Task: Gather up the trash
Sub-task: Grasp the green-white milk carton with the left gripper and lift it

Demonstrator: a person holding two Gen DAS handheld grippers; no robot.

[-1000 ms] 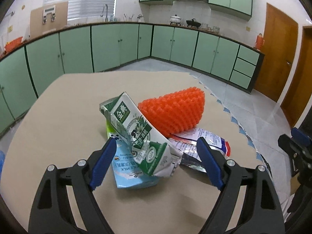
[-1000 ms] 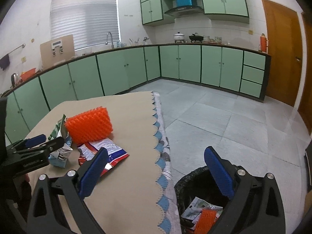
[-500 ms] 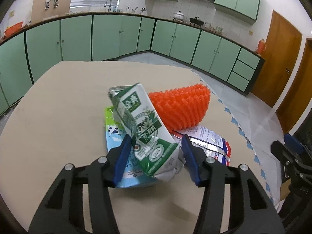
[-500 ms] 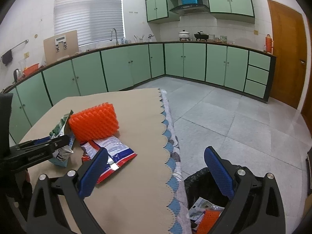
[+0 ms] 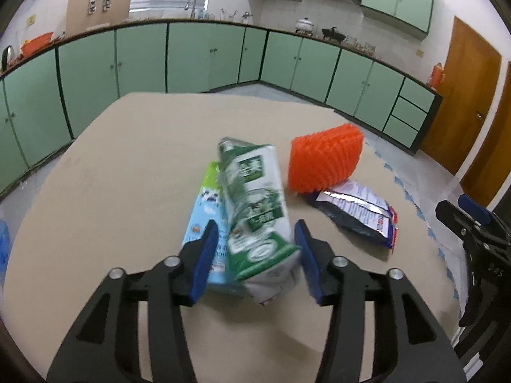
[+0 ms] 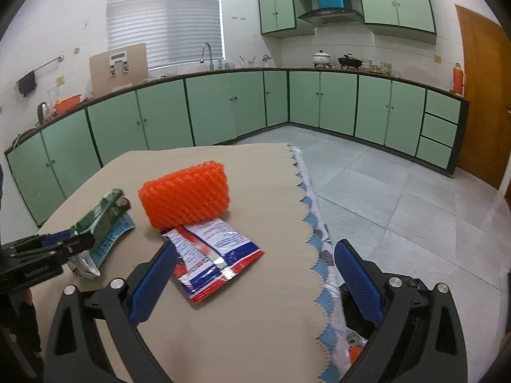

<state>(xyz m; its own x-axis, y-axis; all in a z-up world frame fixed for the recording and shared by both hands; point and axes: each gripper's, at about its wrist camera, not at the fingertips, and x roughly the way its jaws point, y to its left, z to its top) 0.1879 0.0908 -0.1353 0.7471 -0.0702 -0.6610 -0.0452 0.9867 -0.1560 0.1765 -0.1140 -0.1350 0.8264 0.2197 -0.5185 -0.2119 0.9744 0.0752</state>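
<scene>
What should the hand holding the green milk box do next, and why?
Probably carry it over to the bin. The left gripper has the green milk carton between its fingers, though its jaws are opening a little, so it may need a firmer squeeze first. The black trash bag sits just past the table's scalloped edge, beside the open right gripper.

Table [image 6: 255, 303], tan cloth with scalloped blue edge at right. Orange spiky block [image 6: 185, 199] mid-table; foil snack wrapper [image 6: 210, 261] touching its near side. Right gripper [image 6: 255, 282] over the near edge — jaws wide, nothing between. Left gripper [image 6: 68, 242] at left edge, on a crushed green carton [image 6: 99, 220]. Black bin [image 6: 354, 322] below the right edge.
</scene>
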